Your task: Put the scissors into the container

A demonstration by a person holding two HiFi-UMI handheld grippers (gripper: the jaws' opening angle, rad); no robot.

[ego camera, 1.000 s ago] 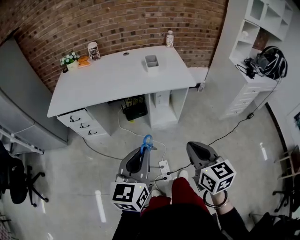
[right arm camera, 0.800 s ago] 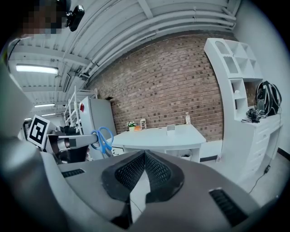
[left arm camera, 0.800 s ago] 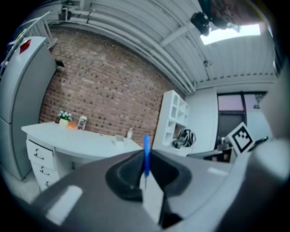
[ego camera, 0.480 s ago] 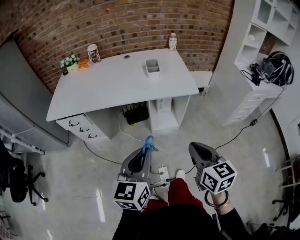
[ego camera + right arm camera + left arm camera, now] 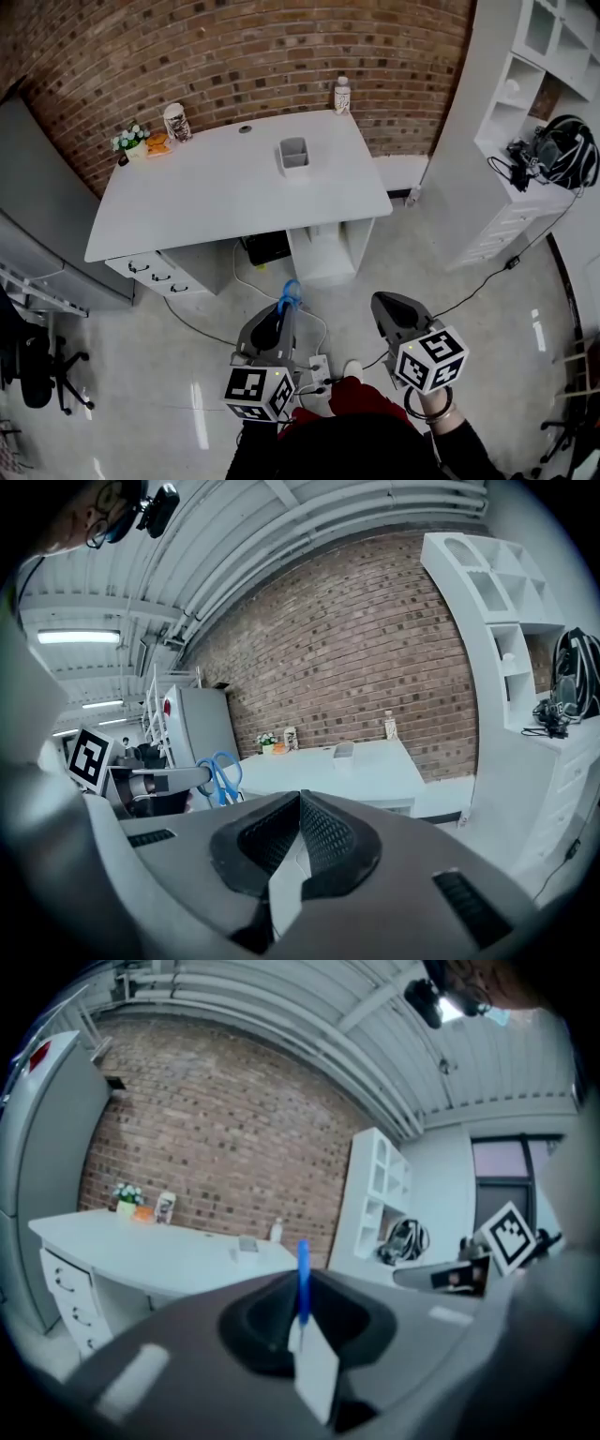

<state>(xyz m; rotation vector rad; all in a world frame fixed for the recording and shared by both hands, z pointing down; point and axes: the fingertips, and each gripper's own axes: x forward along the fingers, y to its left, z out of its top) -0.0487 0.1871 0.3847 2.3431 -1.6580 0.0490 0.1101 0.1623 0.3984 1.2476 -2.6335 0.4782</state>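
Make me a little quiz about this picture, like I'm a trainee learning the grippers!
1. Which gripper holds the blue scissors? A) left gripper B) right gripper C) neither
2. True or false: the blue scissors are already in the container.
3. Fill in: the container stands on the white ____.
Key: 1 A (the right gripper is shut and empty); 2 false; 3 desk.

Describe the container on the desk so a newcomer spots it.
Find the white desk against the brick wall. The container is the open pale box standing alone near the desk's middle, away from the bottle and cup along the back edge.
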